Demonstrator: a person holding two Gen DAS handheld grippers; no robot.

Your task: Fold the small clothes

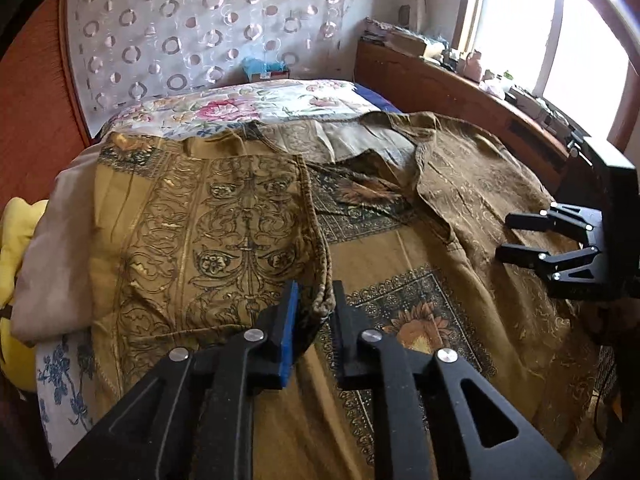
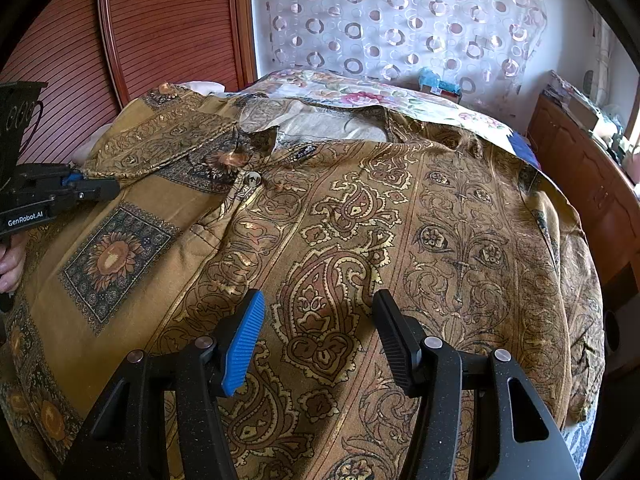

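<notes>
Left gripper (image 1: 314, 304), nearest the left wrist lens, has its jaws drawn narrow about the corded edge of a folded panel of the shirt (image 1: 224, 216); whether the pads actually pinch the edge or merely flank it cannot be told, as a slim gap shows beside the cloth. Right gripper (image 2: 320, 332) stands with its jaws wide apart, holding nothing, poised low over the paisley front of the same garment; in the left wrist view it appears at far right (image 1: 506, 238), over the darker half. Shirt lies spread, collar away from the cameras, on a sunflower-patterned bedspread (image 1: 416, 312) covering the bed, with 1 side panel already turned inward and the other side still flat. Step in hand, by judgement: the 1st lengthwise fold, the left panel being laid and settled along its edge. Next move probably calls for the left tool to let the edge rest, and for the right tool to close on the far hem or side seam and carry that half across to meet the folded panel, keeping the cloth taut to avoid creases.
</notes>
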